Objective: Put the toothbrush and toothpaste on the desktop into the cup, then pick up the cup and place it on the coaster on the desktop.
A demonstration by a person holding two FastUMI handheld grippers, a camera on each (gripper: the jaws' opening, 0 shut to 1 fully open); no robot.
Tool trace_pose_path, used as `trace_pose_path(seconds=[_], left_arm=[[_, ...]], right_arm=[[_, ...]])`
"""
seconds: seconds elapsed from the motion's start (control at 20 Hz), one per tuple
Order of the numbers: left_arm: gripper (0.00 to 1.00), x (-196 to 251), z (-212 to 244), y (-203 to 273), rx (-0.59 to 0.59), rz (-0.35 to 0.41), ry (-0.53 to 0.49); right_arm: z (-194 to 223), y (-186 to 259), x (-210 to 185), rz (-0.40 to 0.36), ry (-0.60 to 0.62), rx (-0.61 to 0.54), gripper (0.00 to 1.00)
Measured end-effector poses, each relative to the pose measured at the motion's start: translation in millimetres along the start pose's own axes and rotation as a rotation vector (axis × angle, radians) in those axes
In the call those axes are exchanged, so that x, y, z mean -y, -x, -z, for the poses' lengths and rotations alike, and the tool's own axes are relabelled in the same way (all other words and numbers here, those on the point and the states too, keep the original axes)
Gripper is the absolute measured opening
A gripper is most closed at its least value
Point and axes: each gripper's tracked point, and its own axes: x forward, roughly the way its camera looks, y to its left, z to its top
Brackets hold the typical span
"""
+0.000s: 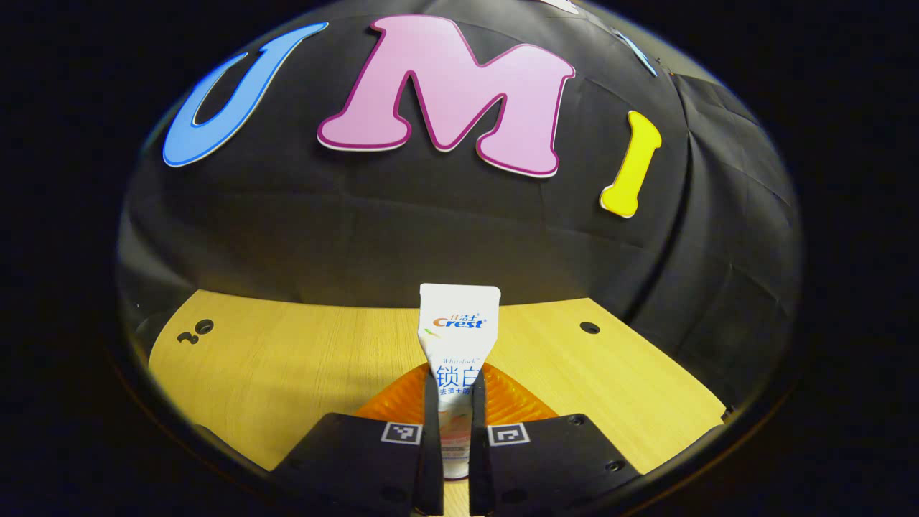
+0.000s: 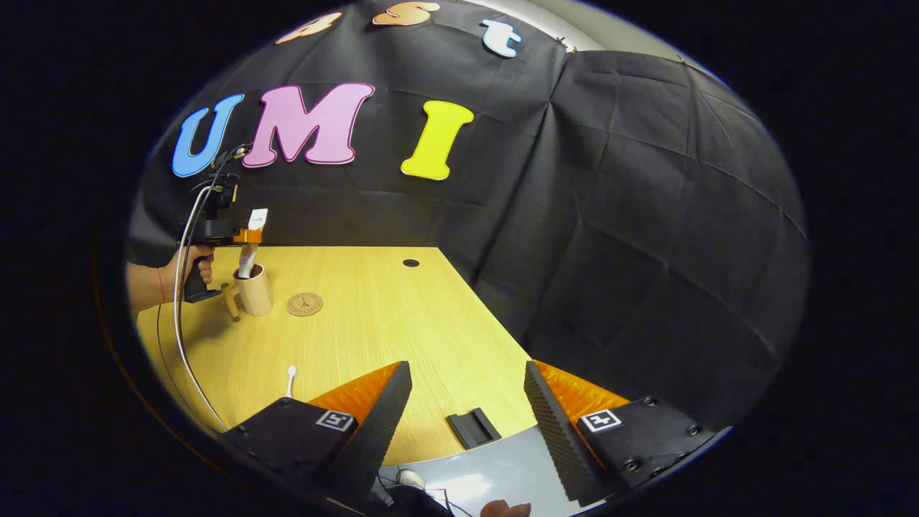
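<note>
Here left claw (image 1: pixel 454 438) grips toothpaste (image 1: pixel 456 345); farther off (above cup (image 2: pixel 255 290)); right claw (image 2: pixel 467 409) agape.

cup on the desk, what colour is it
Cream or beige cup, clearest in the right gripper view.

You see the desktop (image 2: pixel 373 323) brightly and evenly lit from above, with soft, short shadows. The cloth wall (image 2: pixel 632 215) stays dim. Fisheye bending curves your desk edges strongly. A pale glare patch sits low in the right gripper view.
</note>
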Motion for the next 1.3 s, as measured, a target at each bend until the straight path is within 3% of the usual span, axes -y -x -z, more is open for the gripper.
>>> trace_pose_path(seconds=[0.2,0.25,0.35,0.65,0.7,0.75,0.8,0.85,0.9,1.05,1.3], left_arm=[[0.19,-4,17,-4,-0.038,-0.008,-0.003],[0.27,-5,22,-4,-0.048,-0.013,-0.002],[0.24,-9,33,-4,-0.082,-0.018,0.003],[0.34,-3,46,6,-0.120,0.024,0.014],[0.49,-6,46,10,-0.120,0.006,0.009],[0.59,-5,46,13,-0.121,0.000,0.009],[0.57,-6,47,19,-0.130,-0.007,0.006],[0.75,-4,52,26,-0.147,-0.006,0.004],[0.68,-4,52,34,-0.154,-0.007,0.005],[0.70,-7,43,66,-0.130,-0.015,-0.003],[0.71,-13,53,143,-0.162,-0.037,0.016]], right_arm=[[0,1,-3,-0.006,0.004,-0.002,0.97],[0,1,-3,-0.007,0.001,-0.004,0.97],[0,1,-5,-0.009,-0.001,-0.008,0.97],[0,4,-14,-0.028,0.010,-0.007,0.97],[0,4,-17,-0.036,0.010,-0.007,0.97],[-2,4,-19,-0.042,0.010,-0.006,0.97],[-3,4,-22,-0.054,0.009,-0.006,0.97],[-2,2,-28,-0.069,0.008,-0.011,0.97],[-2,1,-35,-0.091,0.007,-0.020,0.97],[4,-5,-74,-0.215,0.016,-0.072,0.97],[64,-13,-155,-0.465,0.082,-0.337,0.98]])
